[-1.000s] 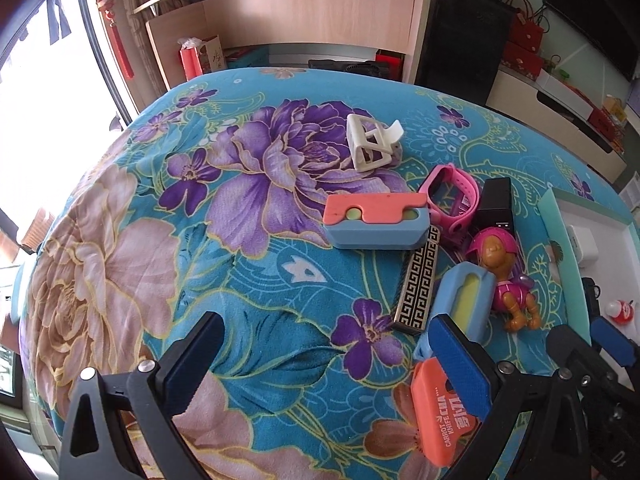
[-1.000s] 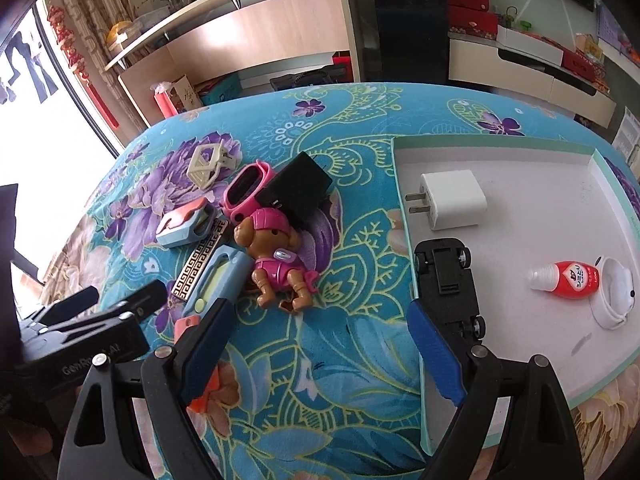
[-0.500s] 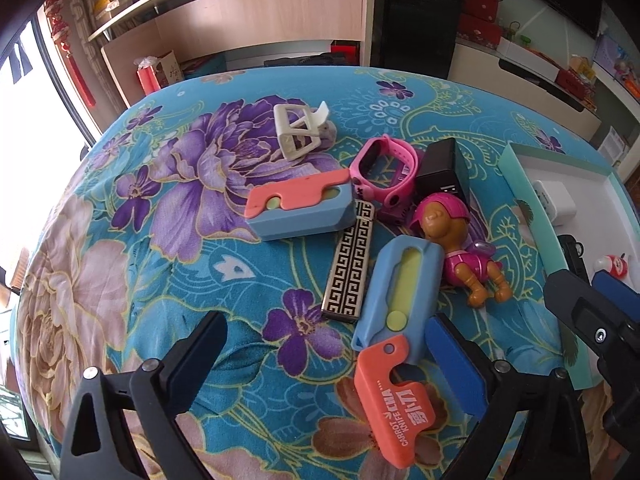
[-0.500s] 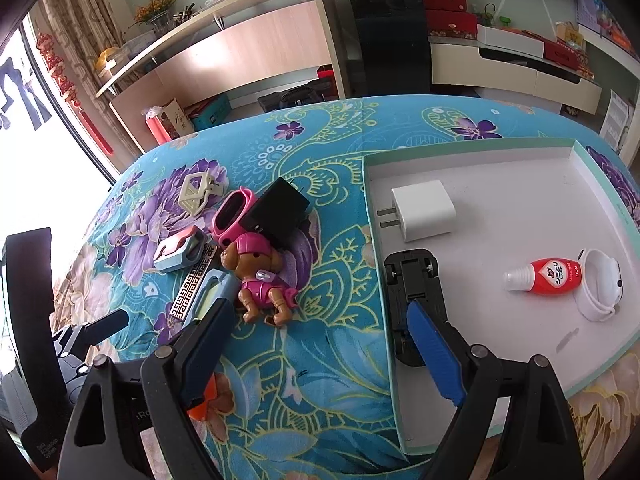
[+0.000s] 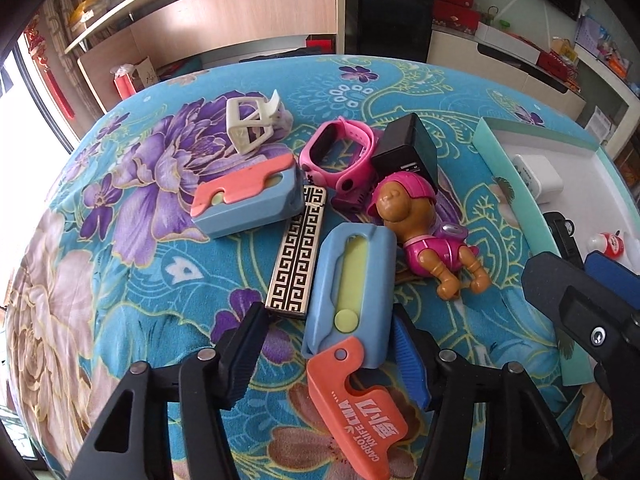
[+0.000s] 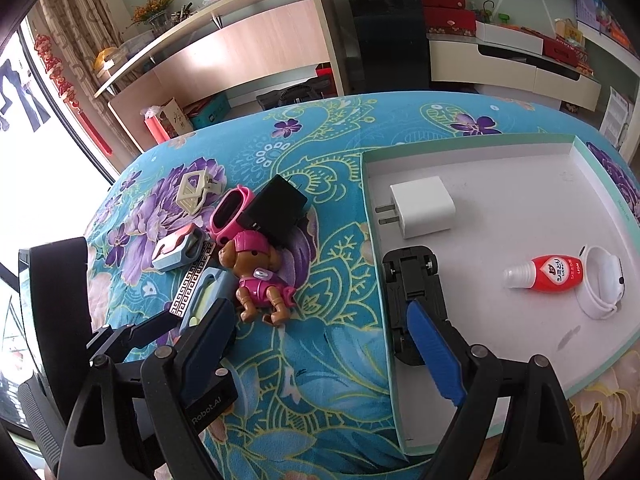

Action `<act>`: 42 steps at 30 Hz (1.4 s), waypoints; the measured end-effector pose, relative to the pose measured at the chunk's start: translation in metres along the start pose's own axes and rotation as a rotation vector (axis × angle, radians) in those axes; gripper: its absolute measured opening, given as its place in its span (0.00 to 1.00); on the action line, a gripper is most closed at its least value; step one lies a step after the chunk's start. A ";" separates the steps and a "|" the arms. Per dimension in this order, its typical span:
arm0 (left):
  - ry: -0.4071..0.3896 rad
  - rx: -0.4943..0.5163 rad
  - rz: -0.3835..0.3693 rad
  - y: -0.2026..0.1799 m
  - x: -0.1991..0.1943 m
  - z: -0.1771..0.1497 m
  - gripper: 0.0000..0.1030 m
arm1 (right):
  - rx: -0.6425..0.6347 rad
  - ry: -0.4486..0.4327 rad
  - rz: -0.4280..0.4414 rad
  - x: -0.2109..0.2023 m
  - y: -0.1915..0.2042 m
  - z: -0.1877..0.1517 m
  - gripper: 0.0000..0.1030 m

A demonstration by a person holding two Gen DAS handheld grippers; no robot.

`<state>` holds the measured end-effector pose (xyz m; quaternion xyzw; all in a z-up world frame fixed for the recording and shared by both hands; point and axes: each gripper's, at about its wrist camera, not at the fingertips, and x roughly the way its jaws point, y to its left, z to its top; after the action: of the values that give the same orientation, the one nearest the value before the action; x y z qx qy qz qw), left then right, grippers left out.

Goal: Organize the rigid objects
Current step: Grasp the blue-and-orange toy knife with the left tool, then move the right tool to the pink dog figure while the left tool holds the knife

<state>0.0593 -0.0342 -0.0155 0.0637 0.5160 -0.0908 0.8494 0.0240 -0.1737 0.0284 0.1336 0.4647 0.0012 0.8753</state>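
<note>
Left gripper [image 5: 326, 346]: fingers spread, flanking blue carrot knife [image 5: 351, 280] on floral cloth [image 5: 120, 280], not clamped. Right gripper [image 6: 320, 336]: wide open, empty. Only right view shows tray [image 6: 592, 184] contents fully: charger [image 6: 424, 206], red bottle [image 6: 546, 274].

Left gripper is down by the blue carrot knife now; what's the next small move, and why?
Probably close the left gripper on the blue carrot knife: its open fingers already sit on either side of the body's near end, above the orange blade. The tray, holding other items, looks like the destination.
</note>
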 end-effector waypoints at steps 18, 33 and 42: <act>-0.056 -0.034 -0.031 0.012 -0.018 0.003 0.37 | 0.000 0.000 -0.003 0.001 -0.001 -0.001 0.86; -0.014 0.004 0.004 0.003 0.004 0.001 0.33 | 0.003 0.004 -0.001 0.002 0.000 -0.001 0.86; -0.021 -0.036 -0.046 0.012 -0.007 0.003 0.23 | 0.009 0.002 -0.003 0.002 -0.001 -0.001 0.86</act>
<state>0.0610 -0.0225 -0.0078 0.0356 0.5098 -0.1019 0.8535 0.0239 -0.1746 0.0259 0.1368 0.4659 -0.0018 0.8742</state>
